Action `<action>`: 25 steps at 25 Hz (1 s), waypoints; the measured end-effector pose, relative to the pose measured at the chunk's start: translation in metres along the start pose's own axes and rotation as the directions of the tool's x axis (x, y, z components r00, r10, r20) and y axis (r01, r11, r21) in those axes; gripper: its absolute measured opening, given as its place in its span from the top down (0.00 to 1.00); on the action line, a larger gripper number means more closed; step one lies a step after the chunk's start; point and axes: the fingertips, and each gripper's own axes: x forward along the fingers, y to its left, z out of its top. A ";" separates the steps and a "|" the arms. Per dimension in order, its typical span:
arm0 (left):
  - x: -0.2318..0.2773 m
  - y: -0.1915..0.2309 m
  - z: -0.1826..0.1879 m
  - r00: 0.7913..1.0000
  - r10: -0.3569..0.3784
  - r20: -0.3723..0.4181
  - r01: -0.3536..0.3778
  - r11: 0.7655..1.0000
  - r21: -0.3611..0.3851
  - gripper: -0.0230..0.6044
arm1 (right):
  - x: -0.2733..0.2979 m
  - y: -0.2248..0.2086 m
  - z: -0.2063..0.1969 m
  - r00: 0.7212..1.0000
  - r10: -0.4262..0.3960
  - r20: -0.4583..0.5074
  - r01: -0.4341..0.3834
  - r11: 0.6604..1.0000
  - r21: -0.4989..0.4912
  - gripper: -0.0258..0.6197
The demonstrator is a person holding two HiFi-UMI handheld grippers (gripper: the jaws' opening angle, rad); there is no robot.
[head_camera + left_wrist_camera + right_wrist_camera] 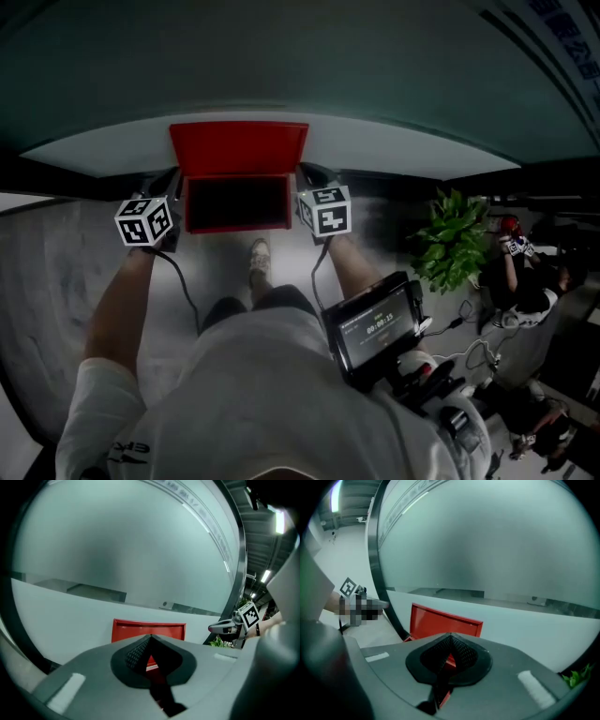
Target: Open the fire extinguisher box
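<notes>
The red fire extinguisher box (281, 223) stands on the floor against a white low wall. Its lid (239, 148) is raised upright, and the inside (236, 202) shows dark. My left gripper (172, 180) sits at the box's left side and my right gripper (307, 175) at its right side. The left gripper view has the jaws (149, 639) shut on nothing, with the lid (140, 631) beyond them and the right gripper (220, 628) off to the right. In the right gripper view the jaws (450, 637) are also shut and empty, short of the lid (440, 623).
A frosted glass wall rises above the white ledge (403, 155). A potted plant (453, 234) stands to the right, with a person (520, 272) and cables on the floor beyond it. A screen device (375, 328) hangs at my chest. My foot (259, 258) is just before the box.
</notes>
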 end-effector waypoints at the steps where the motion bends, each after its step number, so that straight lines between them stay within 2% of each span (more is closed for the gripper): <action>1: -0.009 -0.004 0.001 1.000 -0.003 0.013 0.003 1.000 0.005 0.96 | -0.008 0.007 0.000 1.000 -0.001 0.008 0.001 1.000 0.000 0.94; 8: -0.081 -0.035 -0.020 0.997 -0.049 0.068 0.046 0.998 0.039 0.96 | -0.078 0.066 -0.010 0.997 -0.022 0.075 0.024 0.999 -0.026 0.94; 14: -0.144 -0.062 -0.042 0.990 -0.081 0.119 0.072 0.995 0.075 0.96 | -0.139 0.115 -0.037 0.993 -0.043 0.114 0.048 0.998 -0.041 0.94; 18: -0.206 -0.085 -0.060 0.985 -0.094 0.146 0.080 0.992 0.096 0.96 | -0.188 0.162 -0.058 0.992 -0.040 0.123 0.046 0.998 -0.042 0.94; 25: -0.264 -0.110 -0.074 0.975 -0.059 0.213 0.041 0.995 0.086 0.96 | -0.236 0.207 -0.082 0.990 -0.015 0.141 0.018 1.000 -0.021 0.94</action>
